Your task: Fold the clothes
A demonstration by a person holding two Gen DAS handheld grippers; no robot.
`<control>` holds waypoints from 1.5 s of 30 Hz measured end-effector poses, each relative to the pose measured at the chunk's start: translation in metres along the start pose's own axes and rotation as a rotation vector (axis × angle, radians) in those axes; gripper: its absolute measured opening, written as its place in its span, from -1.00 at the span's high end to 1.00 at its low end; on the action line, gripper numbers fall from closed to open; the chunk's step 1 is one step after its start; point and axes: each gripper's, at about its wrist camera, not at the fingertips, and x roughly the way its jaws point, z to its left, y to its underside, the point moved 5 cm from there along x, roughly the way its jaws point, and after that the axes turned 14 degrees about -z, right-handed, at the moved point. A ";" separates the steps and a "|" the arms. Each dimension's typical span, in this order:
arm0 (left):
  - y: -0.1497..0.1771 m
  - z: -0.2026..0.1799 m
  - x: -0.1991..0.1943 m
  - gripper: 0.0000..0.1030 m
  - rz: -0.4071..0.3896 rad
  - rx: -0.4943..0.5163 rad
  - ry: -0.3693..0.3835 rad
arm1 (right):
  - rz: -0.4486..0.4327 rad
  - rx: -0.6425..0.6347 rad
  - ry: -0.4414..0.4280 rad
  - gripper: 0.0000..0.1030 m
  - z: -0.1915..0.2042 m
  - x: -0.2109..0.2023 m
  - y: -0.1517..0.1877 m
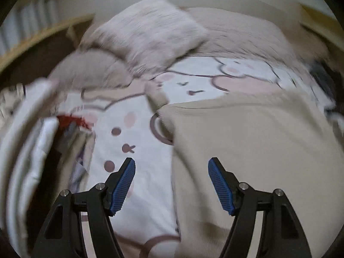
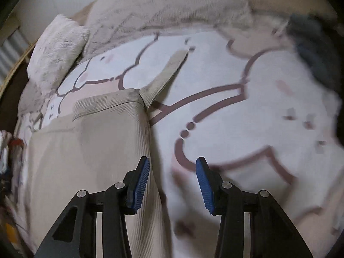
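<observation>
Bed: white sheet (image 2: pixel 247 116) with pink and mauve cartoon outlines and dots covered the whole work surface in both views.
Garment: beige ribbed top (image 2: pixel 90 146) lay flat on the sheet, body at 8 o'clock in the right wrist view, top edge folded over near centre.
Sleeve: one beige sleeve (image 2: pixel 165 75) stuck out from the top's upper corner toward 12 to 1 o'clock, flat on the sheet.
Garment, left view: same beige top (image 1: pixel 247 150) filled the 3 to 5 o'clock area, its edge running down the middle of the frame.
Left gripper (image 1: pixel 171 186): jaws spread wide, nothing between the blue pads (image 1: pixel 124 187); left finger over bare sheet, right finger over the beige top. Contact with the cloth could not be told.
Right gripper (image 2: pixel 172 186): jaws parted, nothing clamped; left pad (image 2: pixel 140 187) sat right at the top's right edge, right pad over the sheet. Touching or hovering could not be told.
Pillow: fluffy pale pink pillow (image 2: pixel 56 49) at 10 o'clock in the right view, at 12 o'clock (image 1: pixel 148 36) in the left view.
Blanket: fuzzy beige blanket (image 2: pixel 172 6) bunched along the far edge of the bed at 12 o'clock.
Clutter: blurred pile of white and red items (image 1: pixel 64 133) at 9 o'clock in the left view, contents unclear.
Dark object: blurred dark shape (image 2: pixel 309 49) at 2 o'clock in the right view, could not identify.
Blur: heavy motion smear at the frame edges in both views.
</observation>
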 end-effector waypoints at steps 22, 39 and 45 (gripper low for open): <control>0.007 0.007 0.014 -0.36 0.010 -0.072 0.111 | -0.318 -1.334 -0.261 -0.85 0.269 -0.026 0.216; 0.015 0.037 0.030 -0.36 0.048 -0.175 0.110 | -0.003 -1.033 -0.322 0.10 0.265 0.019 0.176; 0.006 0.052 0.038 -0.36 0.042 -0.223 0.084 | -0.126 -0.900 -0.212 0.88 0.238 -0.002 0.122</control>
